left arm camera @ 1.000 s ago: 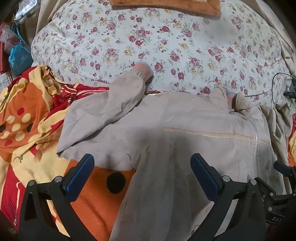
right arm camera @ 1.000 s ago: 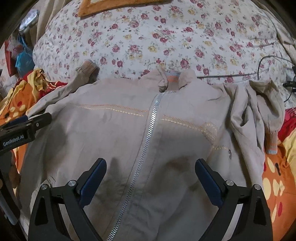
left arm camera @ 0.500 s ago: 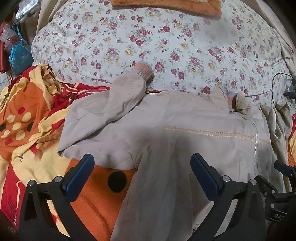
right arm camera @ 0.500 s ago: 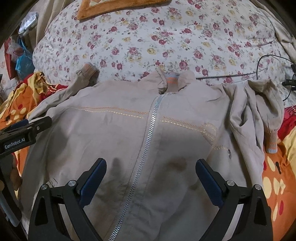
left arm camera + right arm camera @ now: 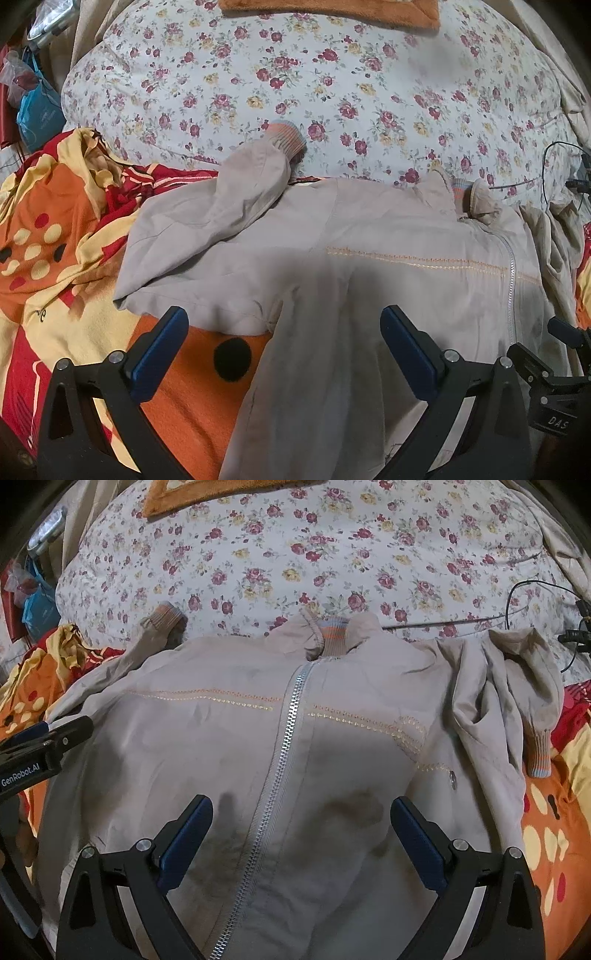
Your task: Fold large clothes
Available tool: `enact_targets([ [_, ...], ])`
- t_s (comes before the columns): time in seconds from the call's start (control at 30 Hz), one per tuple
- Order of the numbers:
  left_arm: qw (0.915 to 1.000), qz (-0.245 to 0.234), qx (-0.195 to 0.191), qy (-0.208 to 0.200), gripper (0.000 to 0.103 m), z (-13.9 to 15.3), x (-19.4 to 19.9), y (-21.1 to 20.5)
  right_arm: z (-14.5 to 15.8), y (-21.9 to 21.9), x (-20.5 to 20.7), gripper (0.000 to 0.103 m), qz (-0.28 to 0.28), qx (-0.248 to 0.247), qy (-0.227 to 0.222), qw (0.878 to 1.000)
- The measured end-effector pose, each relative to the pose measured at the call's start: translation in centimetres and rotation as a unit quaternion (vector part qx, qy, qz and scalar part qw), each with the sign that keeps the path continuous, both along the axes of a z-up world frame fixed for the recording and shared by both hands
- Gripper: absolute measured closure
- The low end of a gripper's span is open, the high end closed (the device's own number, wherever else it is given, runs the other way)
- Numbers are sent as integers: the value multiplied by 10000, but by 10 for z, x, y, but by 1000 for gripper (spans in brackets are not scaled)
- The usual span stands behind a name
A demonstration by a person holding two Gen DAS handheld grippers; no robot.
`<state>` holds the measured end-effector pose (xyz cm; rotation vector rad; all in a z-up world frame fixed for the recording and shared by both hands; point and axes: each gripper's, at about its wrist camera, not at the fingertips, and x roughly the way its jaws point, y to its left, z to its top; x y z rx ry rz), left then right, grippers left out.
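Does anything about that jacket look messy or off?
Yes. The beige jacket has brownish stains on its front near the zipper, and its right sleeve lies bunched up rather than flat.

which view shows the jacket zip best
The right wrist view: the zip runs down the middle of the jacket, seen from collar down. The left wrist view catches only a short stretch near its right edge, at a steep angle.
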<state>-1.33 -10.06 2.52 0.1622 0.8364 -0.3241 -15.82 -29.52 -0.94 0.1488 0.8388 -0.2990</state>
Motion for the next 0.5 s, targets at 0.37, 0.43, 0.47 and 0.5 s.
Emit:
enact_targets([
  [0.37,10000,22,15,27,0,-2,1,2,-2,-2,1,5,-29,49,20,10000],
  [0.43,10000,25,25,27,0,-2,1,1,-2,-3,1,5,-36,55,31,10000],
  [0.47,10000,23,33,35,0,-2,1,1,-2,-3,2,5,-40,60,34,10000],
  [0.5,10000,26,42,49,0,-2,2,2,-3,-3,2,5,-41,66,36,10000],
])
